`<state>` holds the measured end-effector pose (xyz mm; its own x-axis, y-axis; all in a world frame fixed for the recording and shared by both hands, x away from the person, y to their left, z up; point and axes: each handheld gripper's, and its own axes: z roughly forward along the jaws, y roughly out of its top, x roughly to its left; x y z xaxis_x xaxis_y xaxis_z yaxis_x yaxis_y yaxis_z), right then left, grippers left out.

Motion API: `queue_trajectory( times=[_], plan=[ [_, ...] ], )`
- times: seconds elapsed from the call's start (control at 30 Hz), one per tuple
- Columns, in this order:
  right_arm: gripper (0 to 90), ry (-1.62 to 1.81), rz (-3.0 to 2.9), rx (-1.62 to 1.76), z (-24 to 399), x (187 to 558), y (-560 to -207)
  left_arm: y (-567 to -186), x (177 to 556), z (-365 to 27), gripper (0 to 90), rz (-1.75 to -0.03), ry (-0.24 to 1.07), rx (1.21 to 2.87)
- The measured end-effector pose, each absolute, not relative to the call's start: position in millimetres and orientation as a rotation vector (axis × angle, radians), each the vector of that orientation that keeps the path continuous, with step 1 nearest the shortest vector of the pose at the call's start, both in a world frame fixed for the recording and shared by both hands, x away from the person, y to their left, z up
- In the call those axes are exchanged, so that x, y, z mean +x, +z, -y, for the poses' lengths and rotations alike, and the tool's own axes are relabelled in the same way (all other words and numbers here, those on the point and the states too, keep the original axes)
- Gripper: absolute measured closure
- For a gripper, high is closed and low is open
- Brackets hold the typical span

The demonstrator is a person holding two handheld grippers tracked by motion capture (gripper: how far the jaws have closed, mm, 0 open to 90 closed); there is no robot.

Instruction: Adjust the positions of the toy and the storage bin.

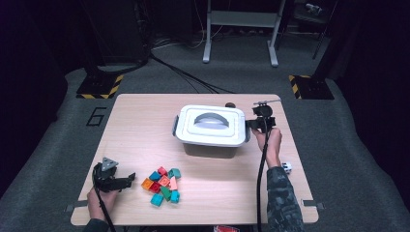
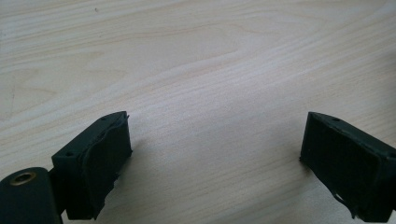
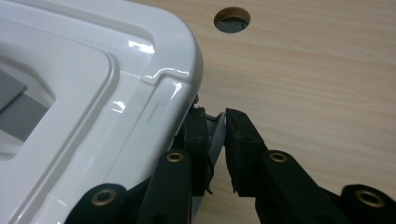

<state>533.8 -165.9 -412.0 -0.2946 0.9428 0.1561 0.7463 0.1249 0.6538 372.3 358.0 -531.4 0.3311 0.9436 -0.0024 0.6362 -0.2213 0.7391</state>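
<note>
The right gripper (image 3: 216, 140) is pinching what looks like the grey side latch (image 3: 215, 135) of the still-lidded white box (image 1: 211, 126), while the spread left gripper (image 1: 126, 180) is waiting beside the unpacked blocks (image 1: 162, 184).

A pale wooden table (image 1: 145, 121) sits at the centre of the high view. At its upper middle stands a white lidded storage box (image 1: 211, 126) with a grey handle — just behind it, a round cable hole (image 3: 232, 19). A heap of coloured toy bricks (image 1: 162, 185) lies at lower centre — orange, red, green, teal. A small white cube (image 1: 286, 167) rests near the right edge.
</note>
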Motion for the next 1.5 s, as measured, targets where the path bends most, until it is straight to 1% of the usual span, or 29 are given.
queue_trajectory(
  times=[0.23,0.27,0.33,0.4,0.43,0.6,0.67,0.77,0.83,0.93,1.07,1.17,1.33,1.43,1.47,1.5],
  plan=[
    [77.1,0.933,-2.132,1.641,173,519,-412,-531,372,-358,8.3,-1.385,0.608,1.950],
    [74.7,0.936,-2.137,1.645,174,517,-411,-531,372,-358,8.3,-1.385,0.608,1.950],
    [62.9,0.918,-2.131,1.639,177,514,-411,-531,372,-358,8.3,-1.385,0.609,1.950],
    [54.4,0.926,-2.127,1.636,181,512,-411,-531,372,-358,8.3,-1.385,0.609,1.950],
    [47.8,0.932,-2.108,1.634,184,510,-411,-531,372,-358,8.3,-1.385,0.608,1.950],
    [25.9,1.004,-2.096,1.554,194,499,-398,-531,372,-358,8.3,-1.385,0.608,1.950],
    [19.5,1.023,-2.136,1.496,193,495,-392,-531,372,-358,8.3,-1.385,0.608,1.950],
    [15.1,1.038,-2.186,1.419,184,491,-384,-531,372,-358,8.3,-1.385,0.608,1.950],
    [15.0,1.040,-2.225,1.347,176,490,-381,-531,372,-358,8.3,-1.385,0.608,1.950],
    [20.7,1.034,-2.278,1.274,158,489,-378,-531,372,-358,8.3,-1.385,0.608,1.950],
    [24.9,1.028,-2.333,1.193,139,494,-378,-531,372,-358,8.3,-1.385,0.608,1.950],
    [30.4,1.033,-2.360,1.129,126,499,-379,-531,372,-358,8.3,-1.385,0.608,1.951],
    [47.2,1.052,-2.393,1.084,114,506,-382,-531,372,-358,8.3,-1.386,0.608,1.948],
    [53.8,1.039,-2.413,1.068,110,507,-384,-531,372,-358,8.3,-1.385,0.608,1.950],
    [58.7,1.034,-2.422,1.055,109,507,-385,-531,372,-358,8.3,-1.385,0.608,1.950],
    [61.4,1.035,-2.421,1.048,108,506,-385,-531,372,-358,8.3,-1.385,0.608,1.950]
  ],
)
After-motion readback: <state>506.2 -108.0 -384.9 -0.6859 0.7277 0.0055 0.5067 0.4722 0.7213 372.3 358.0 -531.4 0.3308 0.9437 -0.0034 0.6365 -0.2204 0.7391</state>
